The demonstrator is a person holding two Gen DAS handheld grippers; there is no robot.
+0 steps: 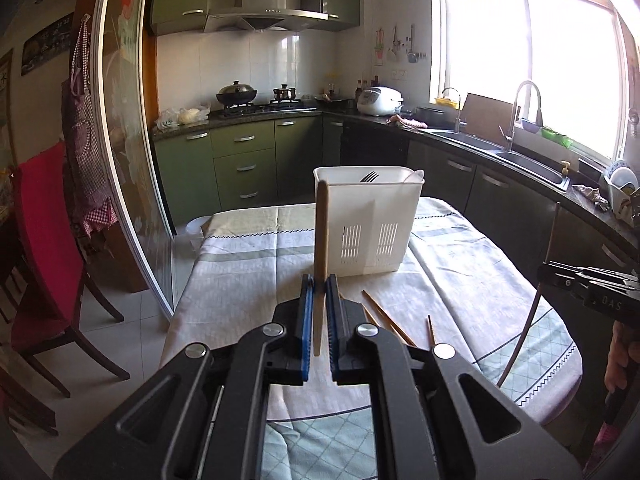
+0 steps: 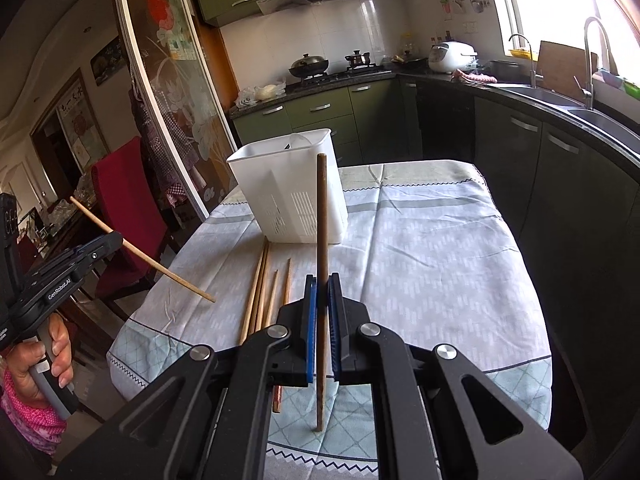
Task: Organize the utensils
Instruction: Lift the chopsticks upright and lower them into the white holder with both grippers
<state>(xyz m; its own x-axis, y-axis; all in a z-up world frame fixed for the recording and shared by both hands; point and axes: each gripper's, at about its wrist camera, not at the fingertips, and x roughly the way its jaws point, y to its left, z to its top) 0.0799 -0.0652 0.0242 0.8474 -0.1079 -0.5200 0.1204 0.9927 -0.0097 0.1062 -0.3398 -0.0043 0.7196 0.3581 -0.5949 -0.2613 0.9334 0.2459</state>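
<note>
My left gripper is shut on a pale wooden chopstick, which stands nearly upright between the blue pads in front of the white utensil holder. A fork sticks out of the holder. My right gripper is shut on a darker brown chopstick, also upright, just right of the holder. Several loose chopsticks lie on the tablecloth between the two grippers. The right wrist view shows the left gripper and its slanted chopstick. The right gripper shows at the edge of the left wrist view.
The table has a pale patterned cloth. A red chair and a sliding glass door stand to its left. A dark counter with sinks runs along the right. A person's hand grips the left handle.
</note>
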